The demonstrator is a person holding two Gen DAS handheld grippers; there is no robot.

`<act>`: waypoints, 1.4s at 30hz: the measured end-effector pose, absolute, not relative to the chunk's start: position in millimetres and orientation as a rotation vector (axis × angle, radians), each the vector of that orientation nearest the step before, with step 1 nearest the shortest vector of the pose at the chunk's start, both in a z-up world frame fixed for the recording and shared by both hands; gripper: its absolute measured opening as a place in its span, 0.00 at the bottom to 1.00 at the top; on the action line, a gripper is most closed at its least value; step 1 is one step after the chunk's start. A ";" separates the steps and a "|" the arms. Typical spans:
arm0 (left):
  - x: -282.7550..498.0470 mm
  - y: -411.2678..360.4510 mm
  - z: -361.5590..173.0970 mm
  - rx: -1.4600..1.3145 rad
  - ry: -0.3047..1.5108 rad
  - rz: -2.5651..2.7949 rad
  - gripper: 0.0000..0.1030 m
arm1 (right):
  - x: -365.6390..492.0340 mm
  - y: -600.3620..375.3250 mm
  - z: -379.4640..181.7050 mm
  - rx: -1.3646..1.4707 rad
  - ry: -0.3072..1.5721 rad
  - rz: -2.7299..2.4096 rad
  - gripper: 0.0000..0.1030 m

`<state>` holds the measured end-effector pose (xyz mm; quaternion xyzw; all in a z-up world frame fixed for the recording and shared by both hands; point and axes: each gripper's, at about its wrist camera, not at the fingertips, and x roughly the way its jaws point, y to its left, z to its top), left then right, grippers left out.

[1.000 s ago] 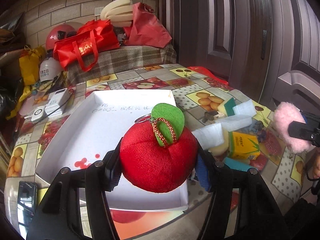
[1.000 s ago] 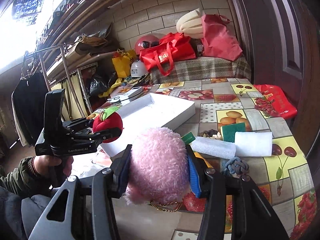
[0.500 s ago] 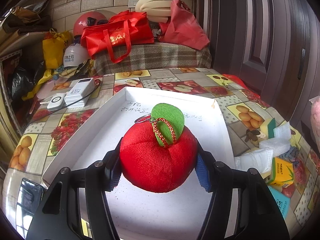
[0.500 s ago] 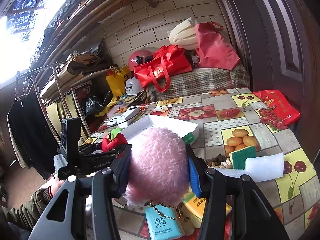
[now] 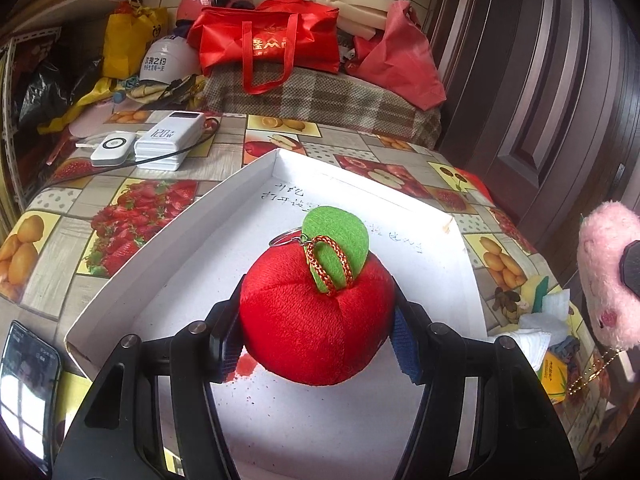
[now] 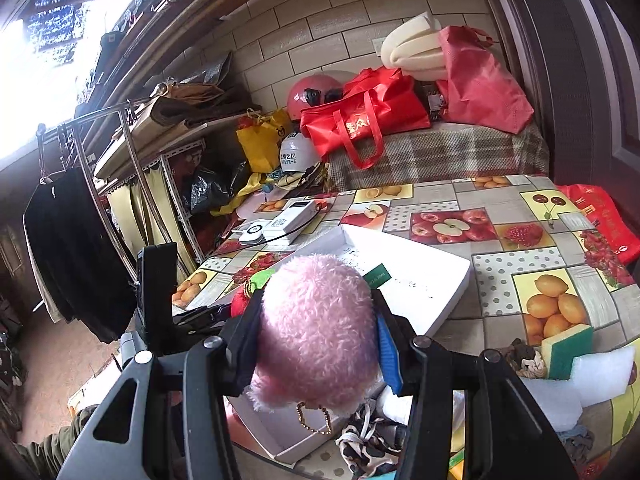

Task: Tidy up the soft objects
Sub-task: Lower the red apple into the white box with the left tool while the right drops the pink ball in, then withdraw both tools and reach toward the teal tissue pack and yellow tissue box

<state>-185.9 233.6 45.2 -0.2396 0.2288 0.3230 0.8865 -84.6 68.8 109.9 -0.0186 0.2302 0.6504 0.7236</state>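
My left gripper [image 5: 316, 320] is shut on a red plush apple [image 5: 312, 320] with a green leaf and a key ring, held above the white shallow box [image 5: 160, 248]. My right gripper [image 6: 316, 344] is shut on a fluffy pink plush toy [image 6: 316, 332] with a gold bead chain, held over the box's near right edge [image 6: 440, 292]. The pink toy also shows at the right edge of the left wrist view [image 5: 608, 272]. The apple shows partly behind the pink toy in the right wrist view [image 6: 240, 304].
White power banks [image 5: 168, 140] lie on the fruit-print tablecloth beyond the box. A phone [image 5: 28, 384] lies at the near left. A green-yellow sponge [image 6: 566, 350], white foam [image 6: 604, 372] and cloth scraps [image 6: 368, 440] sit right of the box. Red bags [image 5: 268, 40] are stacked behind.
Both grippers have moved left and forward over the white box, each still holding its toy. The pink toy has come close beside the apple.
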 end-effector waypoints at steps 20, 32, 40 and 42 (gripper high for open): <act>-197.3 249.7 38.2 -0.525 0.464 0.774 0.65 | -78.3 125.8 70.8 -0.035 0.672 1.357 0.71; -215.3 240.4 53.2 -0.442 0.348 0.849 1.00 | -77.4 95.9 89.9 0.060 0.594 1.332 0.86; -216.4 216.7 65.5 -0.387 0.278 0.754 1.00 | -65.0 33.9 103.5 0.106 0.482 1.279 0.87; -213.1 204.1 68.8 -0.368 0.260 0.695 1.00 | -55.5 11.4 101.8 0.118 0.458 1.232 0.97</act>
